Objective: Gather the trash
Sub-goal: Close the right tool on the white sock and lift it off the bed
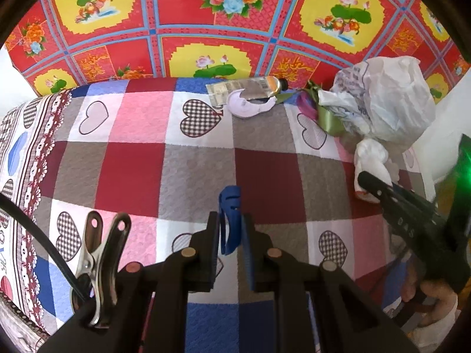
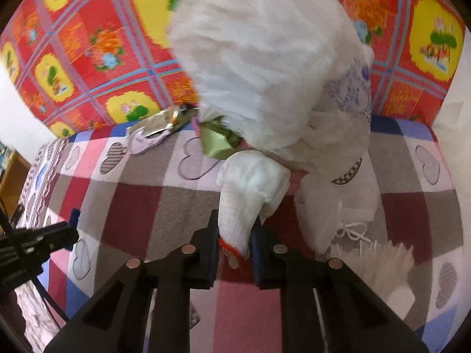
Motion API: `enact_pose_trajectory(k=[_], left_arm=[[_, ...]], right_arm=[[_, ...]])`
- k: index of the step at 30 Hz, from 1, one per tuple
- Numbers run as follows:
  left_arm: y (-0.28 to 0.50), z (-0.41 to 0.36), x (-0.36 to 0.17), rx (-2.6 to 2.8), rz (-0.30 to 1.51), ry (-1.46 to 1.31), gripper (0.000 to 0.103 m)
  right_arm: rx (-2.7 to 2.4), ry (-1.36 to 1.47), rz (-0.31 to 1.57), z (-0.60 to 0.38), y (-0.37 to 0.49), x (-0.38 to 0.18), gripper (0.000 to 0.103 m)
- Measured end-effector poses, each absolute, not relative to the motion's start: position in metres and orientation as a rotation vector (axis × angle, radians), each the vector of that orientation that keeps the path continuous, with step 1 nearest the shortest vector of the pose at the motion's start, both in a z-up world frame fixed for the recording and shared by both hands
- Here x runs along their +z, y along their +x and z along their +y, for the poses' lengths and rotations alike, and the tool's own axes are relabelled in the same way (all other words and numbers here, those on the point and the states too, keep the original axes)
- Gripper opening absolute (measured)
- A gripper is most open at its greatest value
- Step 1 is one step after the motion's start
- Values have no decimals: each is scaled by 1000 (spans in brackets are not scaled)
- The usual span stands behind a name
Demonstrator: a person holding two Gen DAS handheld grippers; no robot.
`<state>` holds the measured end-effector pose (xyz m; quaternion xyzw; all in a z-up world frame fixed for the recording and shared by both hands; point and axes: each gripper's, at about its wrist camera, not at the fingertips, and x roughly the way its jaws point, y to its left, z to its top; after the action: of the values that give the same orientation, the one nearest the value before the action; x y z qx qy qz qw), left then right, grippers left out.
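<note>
My left gripper [image 1: 230, 229] is shut on a small blue plastic clip [image 1: 229, 217], held above the checked heart quilt [image 1: 176, 170]. My right gripper [image 2: 234, 236] is shut on the twisted handle [image 2: 241, 206] of a white plastic bag [image 2: 265, 58]; the bag bulges up in front of it, blurred. In the left wrist view the bag [image 1: 382, 100] stands at the right with the right gripper [image 1: 371, 185] at its lower end. A squeezed tube [image 1: 253, 88], a pale purple wrapper [image 1: 250, 106] and a green ribbon [image 1: 329, 117] lie at the quilt's far edge.
A red and yellow flowered cloth [image 1: 212, 23] hangs behind the quilt. A metal clamp [image 1: 100, 253] and a black cable [image 1: 35, 229] sit on my left gripper's mount. White tissue and string [image 2: 356, 235] lie on the quilt right of my right gripper.
</note>
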<state>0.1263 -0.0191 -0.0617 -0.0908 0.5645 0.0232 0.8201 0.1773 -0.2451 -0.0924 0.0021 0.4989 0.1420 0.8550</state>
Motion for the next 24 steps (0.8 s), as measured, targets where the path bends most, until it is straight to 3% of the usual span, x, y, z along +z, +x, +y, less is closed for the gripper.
enact_pose_trajectory(k=[24], left_arm=[[54, -31, -27, -186, 1135, -158, 15]], right_arm=[[244, 125, 937, -232, 20, -39, 18]])
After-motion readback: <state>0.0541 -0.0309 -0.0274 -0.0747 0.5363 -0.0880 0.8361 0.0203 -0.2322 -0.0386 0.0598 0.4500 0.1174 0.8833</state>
